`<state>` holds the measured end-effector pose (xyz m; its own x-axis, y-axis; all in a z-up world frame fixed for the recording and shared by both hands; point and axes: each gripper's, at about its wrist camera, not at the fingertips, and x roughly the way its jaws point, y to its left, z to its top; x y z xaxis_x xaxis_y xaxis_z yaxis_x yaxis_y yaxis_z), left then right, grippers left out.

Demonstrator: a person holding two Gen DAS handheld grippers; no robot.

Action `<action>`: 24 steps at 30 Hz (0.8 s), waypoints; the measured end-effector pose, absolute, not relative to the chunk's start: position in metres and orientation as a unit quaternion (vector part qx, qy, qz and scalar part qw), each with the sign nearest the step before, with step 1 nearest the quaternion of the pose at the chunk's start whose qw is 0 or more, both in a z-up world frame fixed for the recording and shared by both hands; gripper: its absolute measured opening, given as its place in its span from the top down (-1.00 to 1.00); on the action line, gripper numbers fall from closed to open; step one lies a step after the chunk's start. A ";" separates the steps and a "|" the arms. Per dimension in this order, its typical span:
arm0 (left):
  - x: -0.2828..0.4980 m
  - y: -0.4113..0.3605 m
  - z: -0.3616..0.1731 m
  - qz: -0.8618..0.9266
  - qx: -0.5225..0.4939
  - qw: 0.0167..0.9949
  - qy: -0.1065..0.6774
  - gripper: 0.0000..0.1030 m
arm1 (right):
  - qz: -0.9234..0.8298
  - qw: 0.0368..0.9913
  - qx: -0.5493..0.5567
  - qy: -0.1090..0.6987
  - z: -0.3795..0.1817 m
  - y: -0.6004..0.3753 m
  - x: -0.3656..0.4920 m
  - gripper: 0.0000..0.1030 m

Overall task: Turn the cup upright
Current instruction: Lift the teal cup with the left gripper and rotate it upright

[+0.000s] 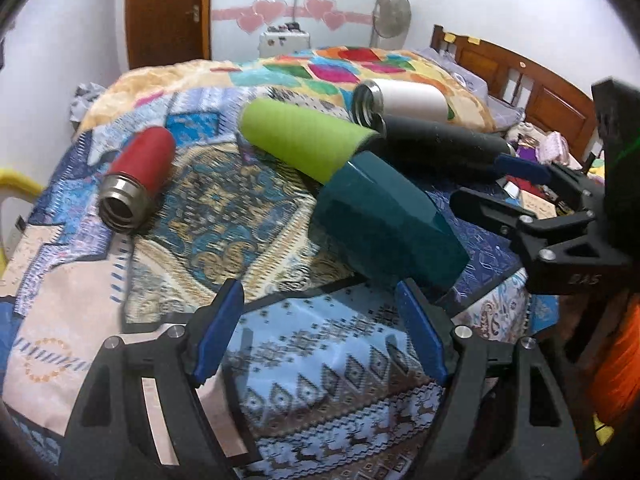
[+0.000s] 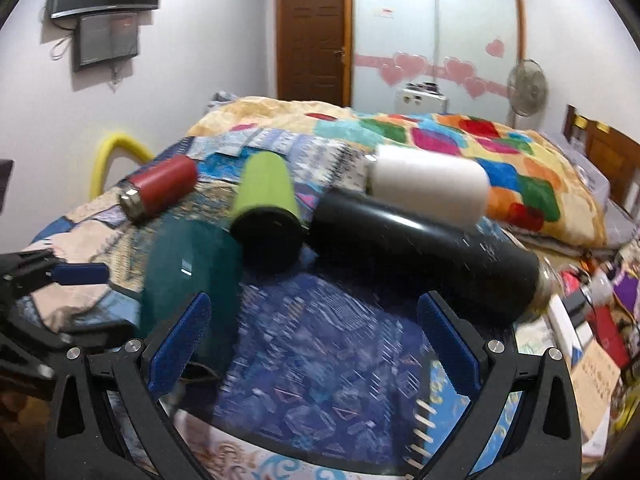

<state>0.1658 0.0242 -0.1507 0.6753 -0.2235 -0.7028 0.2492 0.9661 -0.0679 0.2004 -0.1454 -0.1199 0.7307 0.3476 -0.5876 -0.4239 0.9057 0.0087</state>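
Observation:
Several cups lie on their sides on a patterned cloth: a red one [image 1: 140, 170] [image 2: 162, 184] at the left, a lime green one [image 1: 304, 142] [image 2: 266, 208], a dark teal one [image 1: 384, 220] [image 2: 188, 276], a long black flask [image 1: 444, 140] [image 2: 424, 256] and a white one [image 1: 404, 102] [image 2: 428, 190] at the back. My left gripper [image 1: 320, 336] is open and empty just short of the teal cup. My right gripper [image 2: 312, 352] is open and empty, with the teal cup by its left finger. It also shows at the right of the left wrist view [image 1: 508, 192].
The cloth [image 1: 224, 208] covers a raised surface with a bed and colourful quilt [image 1: 340, 66] behind. Clutter [image 2: 592, 320] lies past the right edge. A yellow chair back [image 2: 112, 152] stands at the left. A fan [image 2: 526, 88] and a door [image 2: 312, 40] are at the back.

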 end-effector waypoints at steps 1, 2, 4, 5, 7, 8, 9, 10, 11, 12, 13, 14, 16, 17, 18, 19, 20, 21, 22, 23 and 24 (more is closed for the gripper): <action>0.162 0.027 -0.148 -0.117 0.024 0.921 0.371 -0.52 | 0.218 0.925 -0.067 0.303 -0.118 -0.141 0.200 -1.00; 0.160 0.029 -0.145 -0.110 0.027 0.924 0.364 -0.52 | 0.231 0.922 -0.072 0.303 -0.116 -0.135 0.201 -1.00; 0.153 0.038 -0.138 -0.094 0.027 0.934 0.344 -0.52 | 0.258 0.910 -0.080 0.313 -0.114 -0.122 0.204 -1.00; 0.150 0.043 -0.135 -0.090 0.024 0.936 0.338 -0.52 | 0.265 0.907 -0.081 0.319 -0.114 -0.118 0.207 -1.00; 0.146 0.053 -0.129 -0.081 0.020 0.941 0.327 -0.52 | 0.283 0.893 -0.084 0.341 -0.118 -0.106 0.216 -0.99; 0.145 0.055 -0.127 -0.078 0.019 0.943 0.323 -0.52 | 0.288 0.887 -0.086 0.350 -0.120 -0.103 0.218 -0.97; 0.143 0.060 -0.126 -0.071 0.018 0.945 0.318 -0.52 | 0.296 0.879 -0.086 0.364 -0.124 -0.099 0.223 -0.96; 0.141 0.063 -0.125 -0.067 0.017 0.947 0.313 -0.52 | 0.303 0.870 -0.086 0.380 -0.128 -0.094 0.228 -0.95; 0.141 0.065 -0.124 -0.066 0.014 0.948 0.311 -0.52 | 0.305 0.864 -0.089 0.391 -0.130 -0.091 0.231 -0.90; 0.140 0.069 -0.124 -0.065 0.011 0.949 0.308 -0.52 | 0.308 0.856 -0.095 0.404 -0.134 -0.087 0.235 -0.79; 0.140 0.070 -0.124 -0.063 0.011 0.950 0.306 -0.52 | 0.311 0.850 -0.098 0.414 -0.137 -0.085 0.237 -0.76; 0.139 0.071 -0.125 -0.061 0.011 0.951 0.303 -0.52 | 0.314 0.841 -0.103 0.428 -0.142 -0.081 0.241 -0.72; 0.138 0.072 -0.125 -0.063 0.008 0.952 0.301 -0.52 | 0.317 0.830 -0.111 0.445 -0.145 -0.076 0.246 -0.69; 0.139 0.072 -0.126 -0.065 0.005 0.952 0.300 -0.52 | 0.321 0.822 -0.117 0.455 -0.149 -0.072 0.249 -0.65; 0.139 0.073 -0.127 -0.067 0.002 0.952 0.299 -0.52 | 0.323 0.817 -0.120 0.463 -0.151 -0.071 0.249 -0.57; 0.139 0.073 -0.127 -0.067 0.003 0.952 0.298 -0.52 | 0.327 0.812 -0.119 0.469 -0.152 -0.070 0.250 -0.53; 0.138 0.072 -0.127 -0.067 0.004 0.953 0.296 -0.52 | 0.333 0.805 -0.117 0.477 -0.153 -0.069 0.251 -0.43; 0.138 0.071 -0.127 -0.067 0.005 0.954 0.294 -0.52 | 0.334 0.803 -0.116 0.480 -0.153 -0.068 0.252 -0.43; 0.138 0.071 -0.127 -0.069 0.005 0.954 0.292 -0.52 | 0.333 0.803 -0.116 0.480 -0.153 -0.068 0.252 -0.43; 0.137 0.071 -0.127 -0.070 0.005 0.954 0.292 -0.52 | 0.334 0.803 -0.117 0.480 -0.153 -0.068 0.251 -0.43; 0.137 0.070 -0.126 -0.071 0.005 0.954 0.291 -0.52 | 0.333 0.804 -0.117 0.479 -0.152 -0.069 0.250 -0.42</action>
<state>0.1367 0.0696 -0.1262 0.8207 -0.1329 -0.5557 0.1387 0.9898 -0.0319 0.2498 -0.0687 -0.1524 0.3191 0.4238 -0.8477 -0.6471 0.7509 0.1318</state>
